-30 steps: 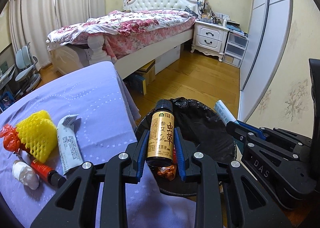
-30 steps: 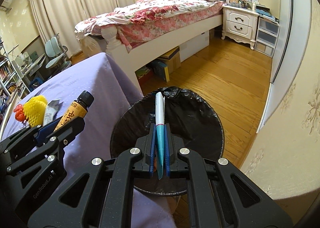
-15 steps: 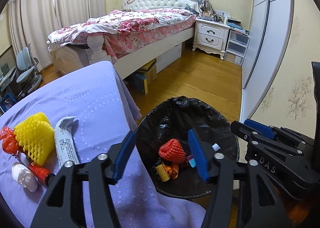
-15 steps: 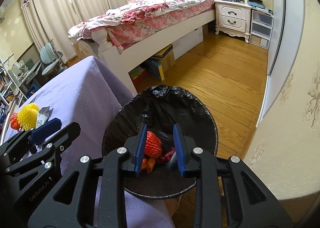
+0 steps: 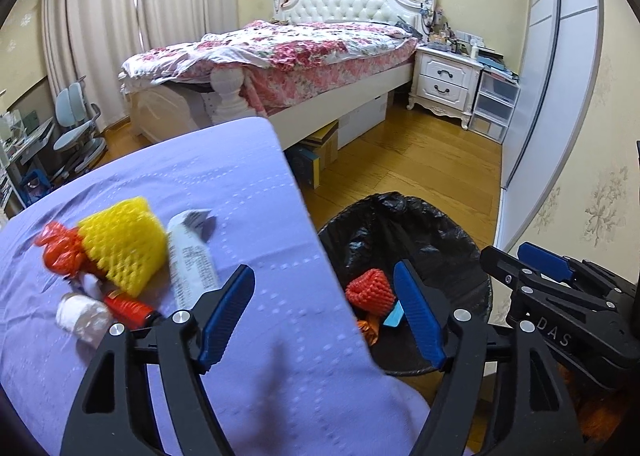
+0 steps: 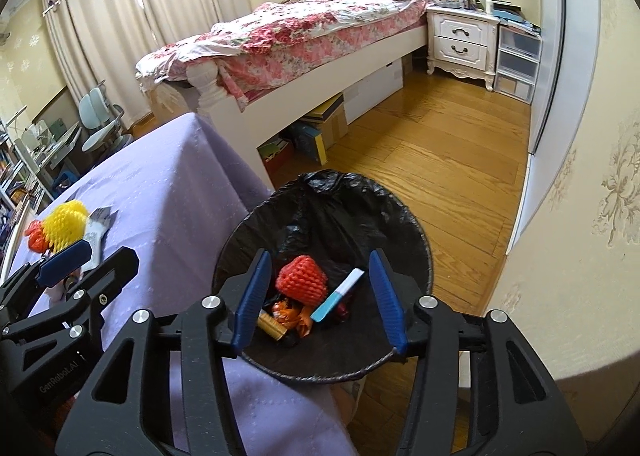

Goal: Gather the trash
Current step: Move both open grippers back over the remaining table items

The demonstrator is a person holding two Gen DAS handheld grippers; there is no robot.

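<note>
Left wrist view, table (image 5: 240, 191): purple cloth, its right edge running down the frame just beside the bin.
Trash still on the table: an orange wrapper (image 5: 60, 256), a yellow foam net (image 5: 124, 248) touching it, a white sachet (image 5: 192, 256) with its long axis running away from the camera and its torn end pointing at the far table edge, a small white bottle (image 5: 82, 318) and a red tube (image 5: 128, 306) lying flat, pointing lower right.
Left gripper (image 5: 324, 320): jaws opening, nothing between them; it hangs over the table's right edge, one finger over the cloth, the other over the bin.
Bin (image 5: 472, 252): black-lined, standing on the wood floor (image 5: 420, 159) against the table edge.
Right wrist view, trash in the bin: a red foam net (image 6: 302, 280), a gold bottle (image 6: 270, 326) lying on its side with its long axis pointing upper left to lower right, crumpled orange wrappers (image 6: 292, 318), a white-and-blue tube (image 6: 338, 296) lying diagonal, white end pointing upper right.
Right gripper (image 6: 320, 296): jaws opening, empty, above the bin mouth.
Open room: bare floor beyond the bin up to the bed (image 6: 312, 27); a wall (image 6: 580, 215) close on the right.
</note>
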